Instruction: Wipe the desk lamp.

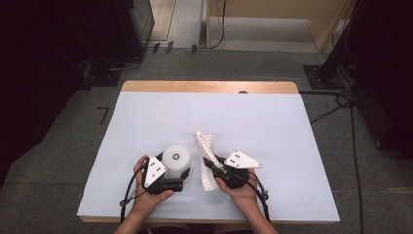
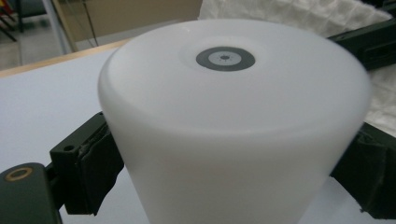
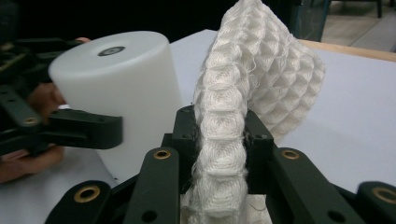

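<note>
A white plastic cup stands upside down on the pale sheet, with a small grey ring mark on its upturned base. My left gripper is shut on the cup, one black pad pressing each side. Just to its right, my right gripper is shut on a white waffle-weave cloth. The cloth rises between the pads and flops over at the top. In the right gripper view the cup stands close on the left, with a left gripper finger against it.
The sheet covers a wooden table whose bare far edge shows. Open sheet lies beyond and to both sides of the grippers. Cables and a stand base sit on the grey floor to the right. Dark curtains flank the table.
</note>
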